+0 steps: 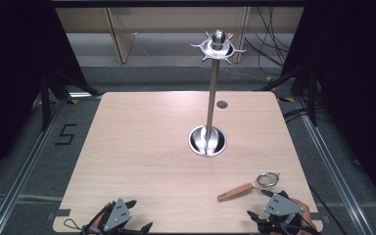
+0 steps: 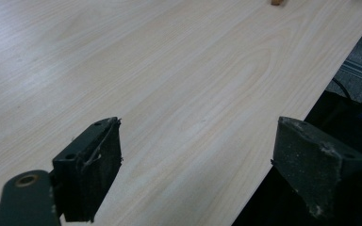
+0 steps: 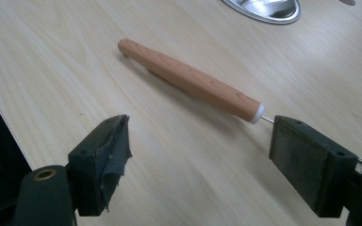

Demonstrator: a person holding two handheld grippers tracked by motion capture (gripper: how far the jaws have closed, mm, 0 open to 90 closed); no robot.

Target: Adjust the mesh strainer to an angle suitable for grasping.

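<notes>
Legible marking noted: a single dark figure "5" [image 1: 65,134] on the grey floor [image 1: 24,147], left of the desk [image 1: 142,147]. Blue label at left gripper view's edge too blurred to read.

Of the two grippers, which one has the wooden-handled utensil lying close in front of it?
The right gripper: the wooden-handled wire utensil lies just ahead of its open jaws. The left gripper, also open, has bare light wood table ahead.

Laboratory-type recording bay: pale wood-laminate table [image 1: 142,161] on grey carpet, black curtains [image 1: 14,73] either side, aluminium floor rails [image 1: 24,171], loose black cables [image 1: 269,34] behind.
</notes>
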